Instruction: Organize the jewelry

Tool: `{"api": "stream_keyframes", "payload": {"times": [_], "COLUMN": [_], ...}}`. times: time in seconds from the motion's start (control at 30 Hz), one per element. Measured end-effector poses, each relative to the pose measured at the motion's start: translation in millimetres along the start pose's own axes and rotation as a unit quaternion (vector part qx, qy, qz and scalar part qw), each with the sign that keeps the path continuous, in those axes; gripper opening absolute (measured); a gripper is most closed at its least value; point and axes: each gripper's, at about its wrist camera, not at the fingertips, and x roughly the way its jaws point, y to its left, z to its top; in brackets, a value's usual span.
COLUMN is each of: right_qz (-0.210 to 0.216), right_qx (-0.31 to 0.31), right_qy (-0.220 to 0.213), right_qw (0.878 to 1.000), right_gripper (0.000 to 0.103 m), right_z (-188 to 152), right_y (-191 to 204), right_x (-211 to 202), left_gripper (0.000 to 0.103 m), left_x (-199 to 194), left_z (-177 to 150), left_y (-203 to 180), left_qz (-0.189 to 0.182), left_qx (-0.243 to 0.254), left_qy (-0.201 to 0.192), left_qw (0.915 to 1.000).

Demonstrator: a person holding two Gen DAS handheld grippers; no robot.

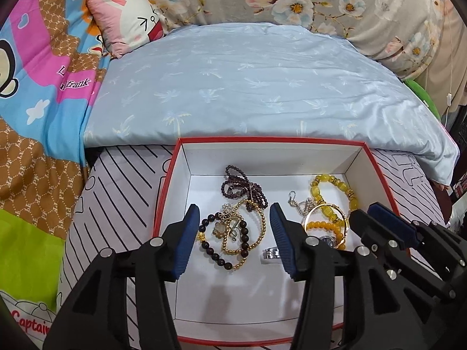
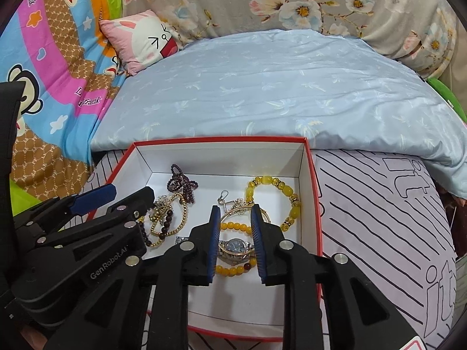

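A red box with a white inside holds the jewelry. My left gripper is open, its fingers either side of a dark bead and gold bead bracelet cluster. A purple bead strand lies behind it. A silver ring lies by the right finger. My right gripper is partly open over a blue-faced watch, not clamped on it. An orange bead bracelet, a gold bangle and a yellow chunky bracelet lie around it.
The box sits on a white cushion with black lines. A light blue quilt lies behind it. A pink rabbit pillow and a colourful cartoon blanket are at the left. A floral cover is at the back.
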Motion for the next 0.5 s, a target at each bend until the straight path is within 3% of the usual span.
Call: {"api": "stream_keyframes", "payload": {"times": [0.5], "right_qz": [-0.009], "right_qx": [-0.002], "right_qy": [-0.01], "right_qw": [1.0], "right_gripper": [0.025], "right_z": [-9.6], "right_y": [7.2], "right_x": [-30.1], "left_gripper": [0.048], "left_x": [-25.3], "left_z": [-10.7], "left_y": [-1.5], "left_qz": [0.002], "left_qx": [-0.003], "left_qy": [-0.005], "left_qw": [1.0]}}
